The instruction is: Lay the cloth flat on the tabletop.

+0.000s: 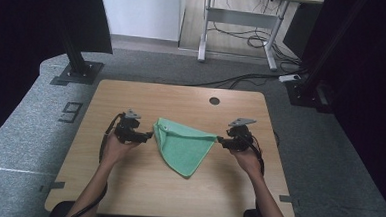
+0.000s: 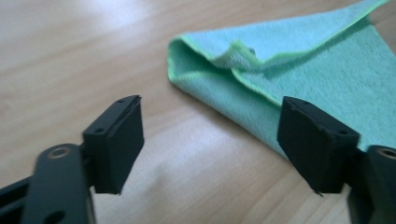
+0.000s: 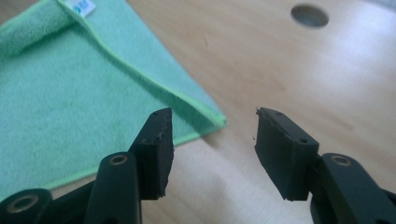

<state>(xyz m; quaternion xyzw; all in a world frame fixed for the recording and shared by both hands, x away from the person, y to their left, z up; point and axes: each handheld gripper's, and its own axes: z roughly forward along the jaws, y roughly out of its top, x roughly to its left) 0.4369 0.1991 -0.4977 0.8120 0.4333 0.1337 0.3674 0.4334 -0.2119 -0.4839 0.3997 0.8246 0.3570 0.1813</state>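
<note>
1. A green cloth (image 1: 184,145), folded into a triangle, lies flat in the middle of the wooden desk (image 1: 127,185).
2. The left tongs (image 1: 147,135) sit just beside its left corner, jaws apart and empty.
3. The right tongs (image 1: 221,140) gape at its right corner (not gripping it).

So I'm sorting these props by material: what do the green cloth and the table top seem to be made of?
The green cloth looks like microfibre terry: a fuzzy, matte pile with a stitched lighter edge and a small sewn label. The table top looks like wood-grain laminate, pale, smooth and faintly glossy; it could be real wood, which the look leaves open.
</note>
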